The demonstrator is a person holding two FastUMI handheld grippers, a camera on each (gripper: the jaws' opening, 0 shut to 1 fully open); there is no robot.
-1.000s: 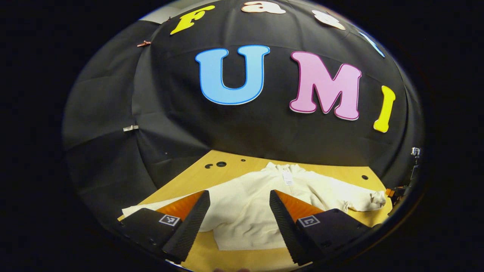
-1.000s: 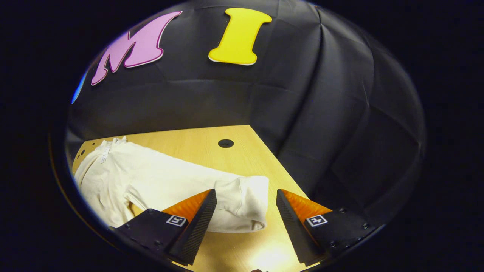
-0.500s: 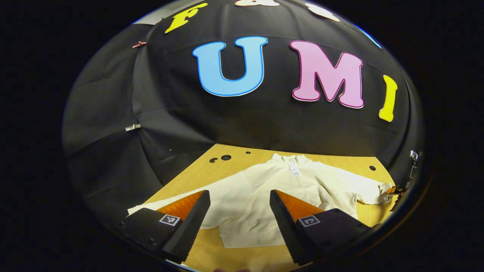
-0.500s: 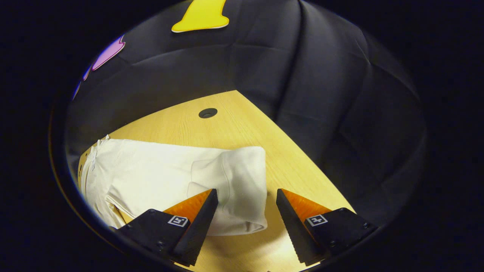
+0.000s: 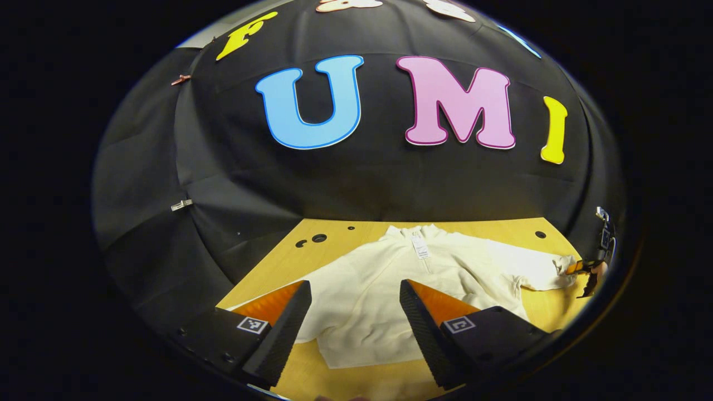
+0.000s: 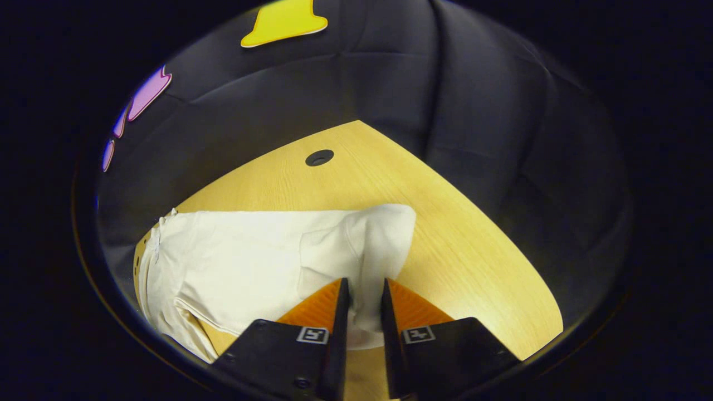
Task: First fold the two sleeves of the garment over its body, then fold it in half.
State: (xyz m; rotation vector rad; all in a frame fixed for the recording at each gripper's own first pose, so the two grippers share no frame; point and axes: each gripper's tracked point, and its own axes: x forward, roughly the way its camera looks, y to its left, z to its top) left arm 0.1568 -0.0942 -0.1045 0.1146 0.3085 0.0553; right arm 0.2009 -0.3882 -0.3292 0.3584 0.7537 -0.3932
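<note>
Cream garment flat on the wooden table, collar toward the booth wall, both sleeves out sideways. Right gripper pinched narrow on the cuff end of the right sleeve — cloth bunched between both fingers. Left gripper spread wide above the hem, gripping nothing. Best done by lifting just enough to clear the table, carrying the cuff across the chest in a low arc, laying it flat — no dragging the body along. Release only once smooth.
</note>
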